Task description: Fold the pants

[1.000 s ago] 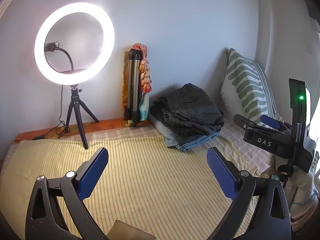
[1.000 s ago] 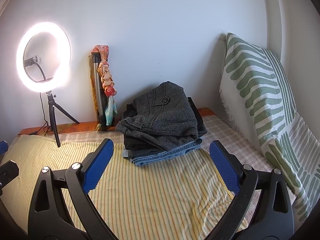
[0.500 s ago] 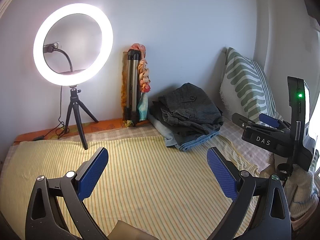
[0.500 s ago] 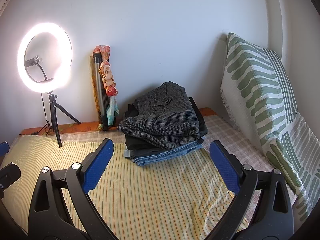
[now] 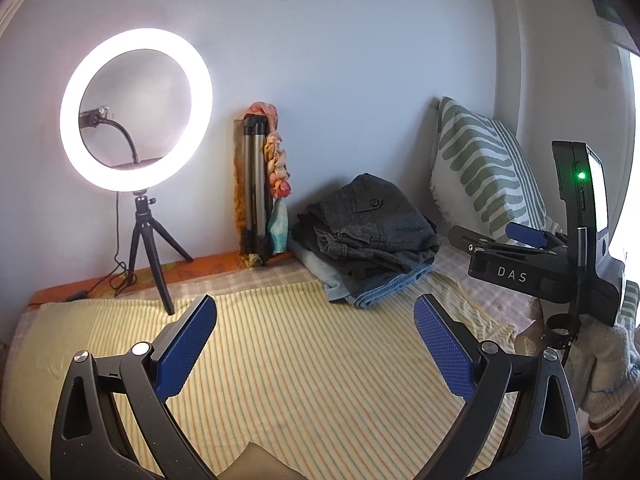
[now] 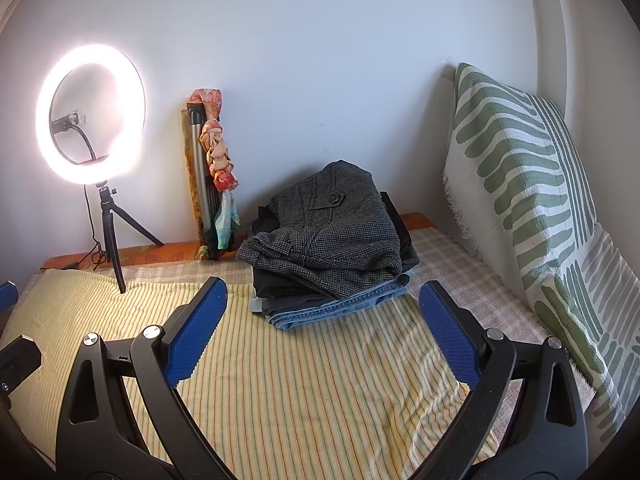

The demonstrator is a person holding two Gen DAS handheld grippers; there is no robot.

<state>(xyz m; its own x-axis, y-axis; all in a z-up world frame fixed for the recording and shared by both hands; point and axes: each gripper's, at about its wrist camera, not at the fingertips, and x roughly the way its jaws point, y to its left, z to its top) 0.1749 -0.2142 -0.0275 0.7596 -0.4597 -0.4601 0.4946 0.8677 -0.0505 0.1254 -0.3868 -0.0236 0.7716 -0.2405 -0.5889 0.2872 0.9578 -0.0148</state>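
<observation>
Both tongs are released and grasp nothing: the left tongs (image 5: pixel 314 344) hover low over the striped sheet (image 5: pixel 300 380) in the lower middle of the left view, and the right tongs (image 6: pixel 322 334) do the same in the lower middle of the right view, each with blue pads spread wide. The right tongs also show from the side at the right edge of the left view, where their spread cannot be told. The pants (image 6: pixel 332 240) sit as a stack in the centre of the right view, and right of centre in the left view: a grey checked pair on top, dark ones under it, denim at the bottom, all already folded as far as can be seen. The stack rests on the bed (image 6: pixel 460 276) at the far edge of the sheet, just short of the wall. No pair lies spread on the sheet, so the step in hand looks like either the start of a fold or the pause between pairs. If so, the next move probably calls for reaching forward to the stack, or to a pair out of view, and laying it flat on the sheet. No container shows in either view. A ring light (image 5: pixel 136 110) stands at upper left and a pillow (image 6: pixel 520 184) leans at right.
</observation>
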